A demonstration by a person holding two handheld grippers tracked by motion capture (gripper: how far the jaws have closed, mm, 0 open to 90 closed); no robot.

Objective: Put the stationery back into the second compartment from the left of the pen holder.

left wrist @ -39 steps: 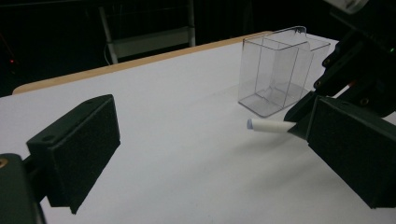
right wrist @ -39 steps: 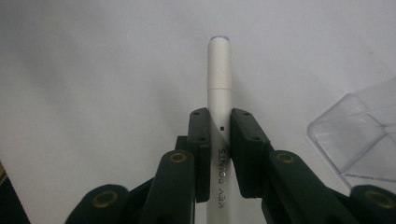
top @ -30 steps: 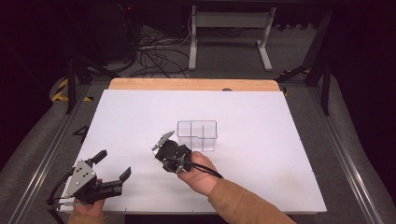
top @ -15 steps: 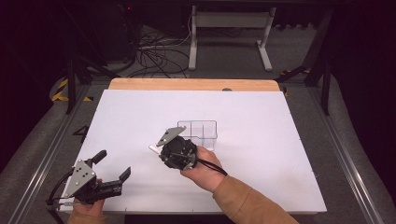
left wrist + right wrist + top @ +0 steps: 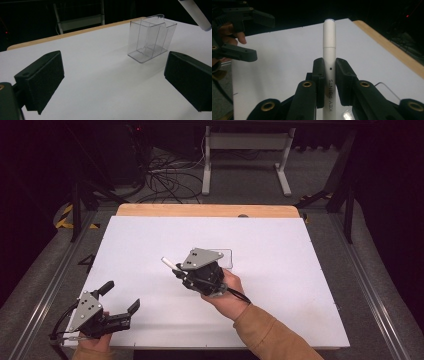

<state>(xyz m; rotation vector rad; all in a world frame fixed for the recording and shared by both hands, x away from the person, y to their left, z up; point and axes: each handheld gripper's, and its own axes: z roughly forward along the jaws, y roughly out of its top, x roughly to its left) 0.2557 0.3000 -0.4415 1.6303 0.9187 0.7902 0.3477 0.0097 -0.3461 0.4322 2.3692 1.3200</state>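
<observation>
My right gripper (image 5: 179, 271) is shut on a white marker pen (image 5: 169, 265) lettered "KEY POINTS" (image 5: 329, 45). The pen sticks out past the jaws, pointing to the table's left. The gripper hangs above the middle of the white table. A clear plastic box (image 5: 150, 37) with divided compartments stands upright just behind it, and its corner (image 5: 226, 256) peeks out past the gripper's grey plate. The pen's tip (image 5: 197, 12) hangs above and right of the box. My left gripper (image 5: 121, 296) rests open near the front left corner, nothing between its pads (image 5: 42, 77).
The white table top (image 5: 300, 285) ends in a wooden strip (image 5: 207, 210) along the far edge. Cables (image 5: 165, 175) and a stand's legs lie on the dark floor beyond. The left gripper (image 5: 254, 35) and a hand sit off to the pen's left.
The right gripper has carried the pen slightly farther from the person and now covers most of the clear box in the high view. The left gripper has stayed put.
</observation>
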